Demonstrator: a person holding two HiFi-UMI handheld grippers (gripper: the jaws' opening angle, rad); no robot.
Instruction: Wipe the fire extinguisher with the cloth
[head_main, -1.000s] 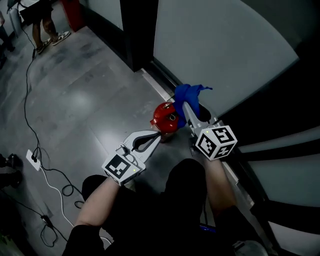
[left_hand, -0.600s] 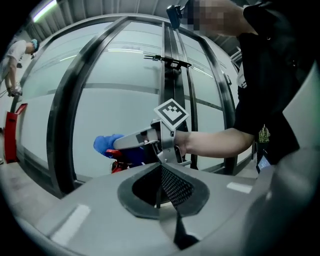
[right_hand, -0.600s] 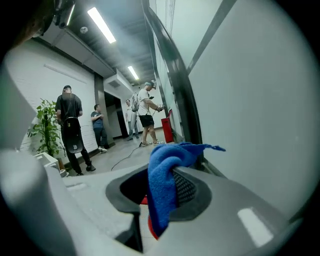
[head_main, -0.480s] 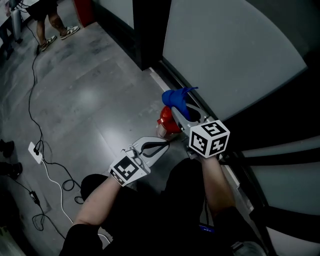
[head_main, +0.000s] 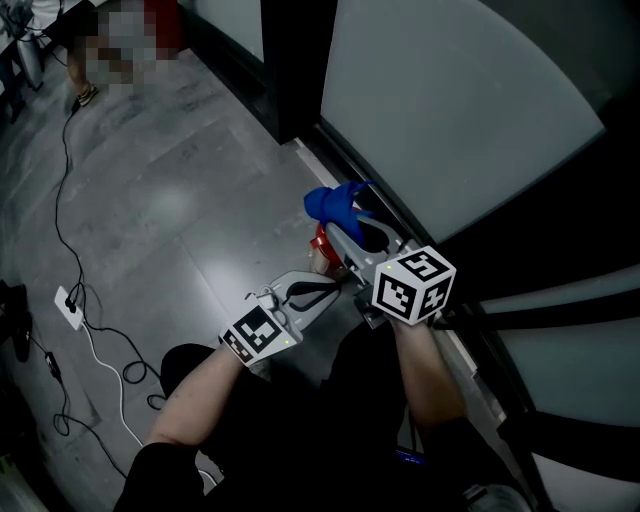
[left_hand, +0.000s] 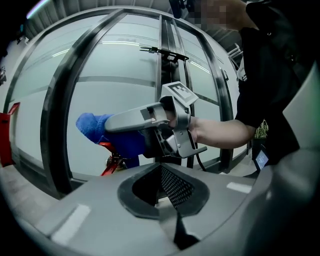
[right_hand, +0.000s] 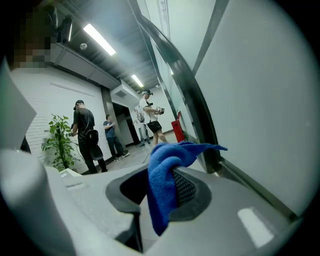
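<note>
The red fire extinguisher (head_main: 320, 250) stands on the floor by the glass wall, mostly hidden under the blue cloth (head_main: 333, 202) and my right gripper (head_main: 336, 226). That gripper is shut on the cloth and holds it over the extinguisher's top. In the right gripper view the cloth (right_hand: 167, 172) hangs from the closed jaws of the right gripper (right_hand: 165, 195). My left gripper (head_main: 338, 284) is shut and holds nothing, its tip just left of the extinguisher. The left gripper view shows the cloth (left_hand: 100, 131) and the red extinguisher handle (left_hand: 111, 161) past the left gripper (left_hand: 167, 189).
A glass wall with dark frames (head_main: 292, 70) runs along the right. Black and white cables (head_main: 62, 190) and a power strip (head_main: 68, 308) lie on the grey floor at left. Several people (right_hand: 85, 132) and a potted plant (right_hand: 57, 142) stand farther down the hall.
My right gripper has carried the cloth leftwards over the extinguisher's top, which now shows much less red. The left gripper has stayed shut beside it.
</note>
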